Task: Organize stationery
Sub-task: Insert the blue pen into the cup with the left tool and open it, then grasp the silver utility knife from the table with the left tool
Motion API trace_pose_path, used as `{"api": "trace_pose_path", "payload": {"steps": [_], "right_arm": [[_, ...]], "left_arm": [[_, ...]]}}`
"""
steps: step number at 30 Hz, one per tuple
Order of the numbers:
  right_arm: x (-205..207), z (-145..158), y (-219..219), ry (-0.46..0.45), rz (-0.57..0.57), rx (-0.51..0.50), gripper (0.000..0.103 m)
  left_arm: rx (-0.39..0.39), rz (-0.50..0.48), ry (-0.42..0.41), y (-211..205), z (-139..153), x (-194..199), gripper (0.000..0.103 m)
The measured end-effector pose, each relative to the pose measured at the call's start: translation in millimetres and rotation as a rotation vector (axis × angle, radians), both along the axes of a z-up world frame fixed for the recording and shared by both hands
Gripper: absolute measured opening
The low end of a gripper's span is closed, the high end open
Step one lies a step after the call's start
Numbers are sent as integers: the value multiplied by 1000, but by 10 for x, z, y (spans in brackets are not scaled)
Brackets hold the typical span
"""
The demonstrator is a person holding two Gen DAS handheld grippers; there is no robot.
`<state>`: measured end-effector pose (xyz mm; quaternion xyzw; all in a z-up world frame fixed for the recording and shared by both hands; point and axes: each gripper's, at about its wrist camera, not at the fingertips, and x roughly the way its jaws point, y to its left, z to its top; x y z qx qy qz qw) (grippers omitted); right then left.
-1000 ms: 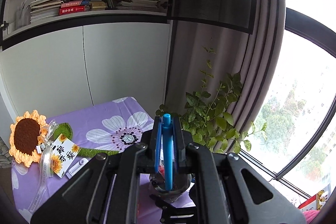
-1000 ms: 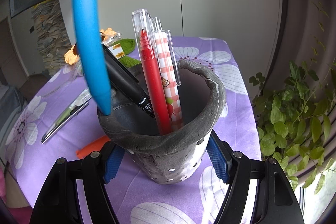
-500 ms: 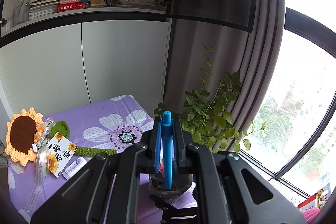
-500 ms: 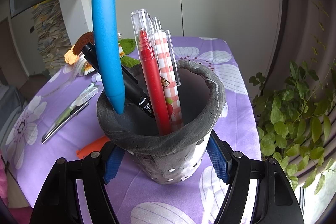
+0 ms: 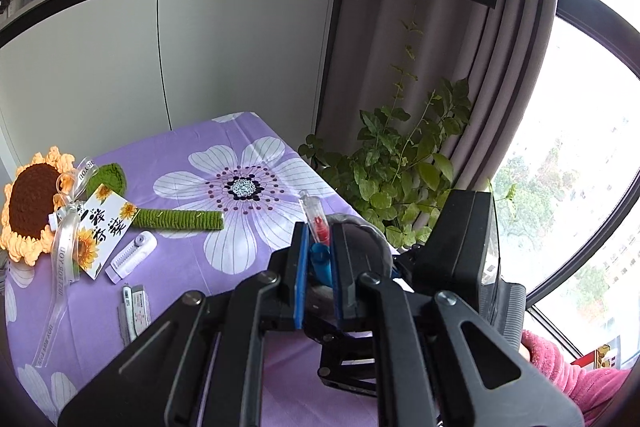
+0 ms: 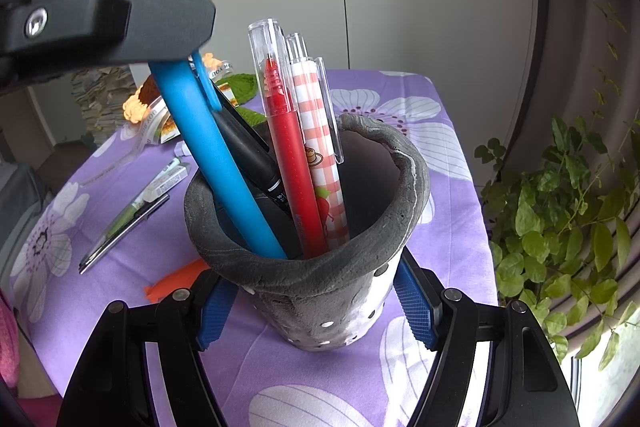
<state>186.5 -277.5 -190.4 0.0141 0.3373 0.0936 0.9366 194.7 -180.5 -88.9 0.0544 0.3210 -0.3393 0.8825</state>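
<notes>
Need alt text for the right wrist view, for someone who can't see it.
The right tongs clasp a grey pen pot on a purple floral cloth while the left tongs lower a blue pen in beside black, red and checked pens.

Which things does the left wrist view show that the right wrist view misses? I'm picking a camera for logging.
Only the left wrist view shows the white correction tape and the whole crocheted sunflower. Only the right wrist view shows the black marker, checked pen and orange item. Both show the blue pen, red pen and grey holder.
</notes>
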Motion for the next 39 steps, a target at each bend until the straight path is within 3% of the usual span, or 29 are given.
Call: {"api": "trace_pose_path", "payload": {"steps": [4, 8, 13, 18, 22, 27, 39], "right_arm": [[5, -2, -3, 0, -1, 0, 73], [1, -2, -4, 1, -1, 1, 73], [1, -1, -3, 1, 0, 1, 73], [2, -1, -5, 1, -1, 1, 73], [3, -1, -5, 2, -1, 1, 73], [-4, -7, 5, 6, -1, 1, 73], [12, -19, -19, 11, 0, 12, 73]], "left_arm": [[12, 30, -19, 90, 55, -10, 41], [-48, 127, -74, 477, 243, -3, 48], [-80, 265, 15, 986, 133, 137, 46], [25, 323, 157, 1131, -390, 210, 43], [108, 300, 262, 1076, -801, 249, 26], [197, 335, 275, 1025, -1044, 384, 23], [250, 348, 267, 992, -1121, 575, 22]]}}
